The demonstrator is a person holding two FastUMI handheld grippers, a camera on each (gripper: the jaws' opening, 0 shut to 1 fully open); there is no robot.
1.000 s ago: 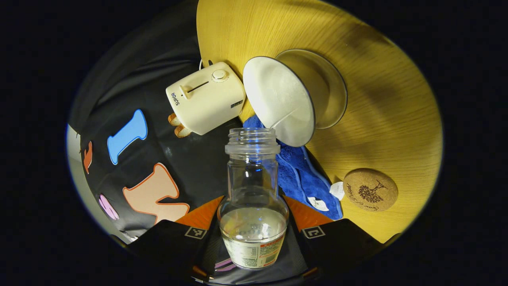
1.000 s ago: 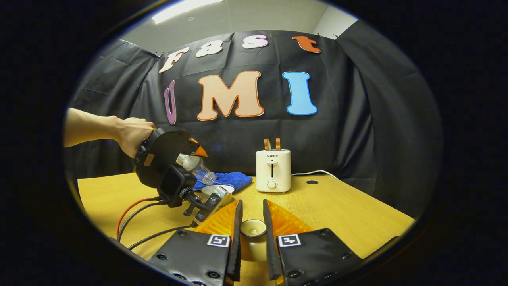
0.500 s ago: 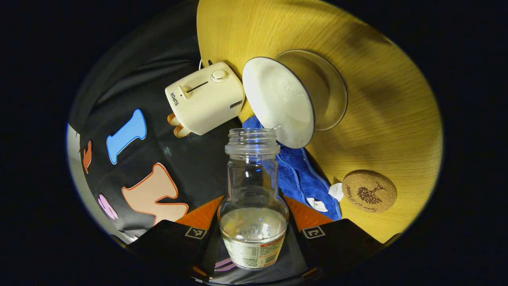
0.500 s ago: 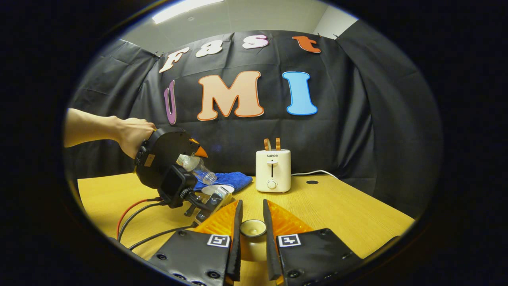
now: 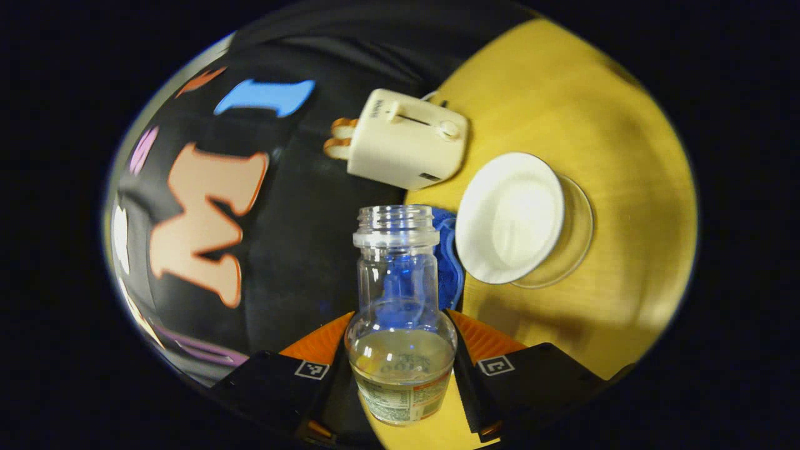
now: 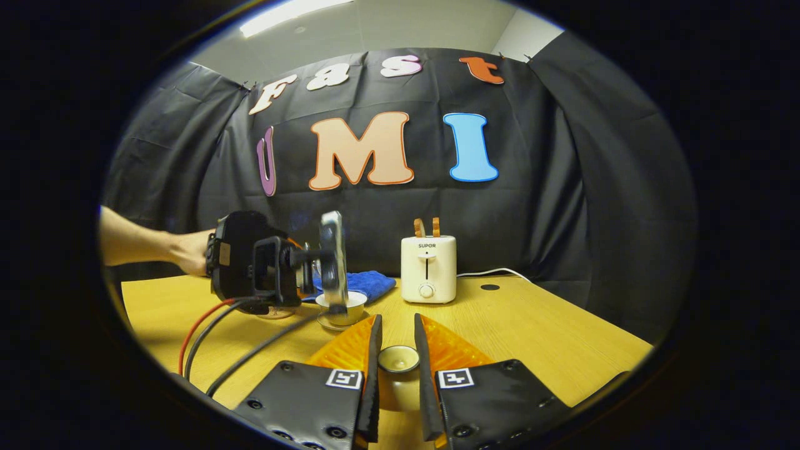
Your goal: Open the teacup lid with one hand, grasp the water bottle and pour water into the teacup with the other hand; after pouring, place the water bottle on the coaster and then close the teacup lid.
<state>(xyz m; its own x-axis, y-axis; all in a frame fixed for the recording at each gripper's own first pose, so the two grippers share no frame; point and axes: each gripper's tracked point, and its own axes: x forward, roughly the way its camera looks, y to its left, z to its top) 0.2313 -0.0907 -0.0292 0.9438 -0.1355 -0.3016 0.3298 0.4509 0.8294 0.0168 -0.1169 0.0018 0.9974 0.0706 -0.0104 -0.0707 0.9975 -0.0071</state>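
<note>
In the left gripper view, your left gripper (image 5: 400, 369) is clamped on the bottle (image 5: 400, 325), one finger on each side of its lower body. The bottle's long axis runs straight out along the fingers, its open mouth away from the camera, with water pooled in the end nearest the fingers. The teacup (image 5: 510, 217) sits on its saucer (image 5: 578, 240) on the table (image 5: 600, 137), off to the right of the bottle's mouth and apart from it; the mouth is not over the cup. A blue cloth (image 5: 451, 262) lies between bottle and cup, and a toaster (image 5: 406, 139) stands beyond them. In the right gripper view, your right gripper (image 6: 396, 369) is closed on the lid (image 6: 397, 359), gripping it by the knob on both sides, low and just above the table (image 6: 531, 331). Farther off to the left you see the left gripper (image 6: 262, 269) and the hand (image 6: 190, 250) holding it, level with the table, with the teacup (image 6: 340, 302) just below its front end. The bottle itself is hidden behind that gripper here. Pouring looks finished, so the bottle's next stop is the coaster, and I cannot place the coaster from these views. Look for it before you move. Your left holds the bottle, so it is the one to carry it, turning the mouth up on the way. Your right stays nearer the cup with the lid.
</note>
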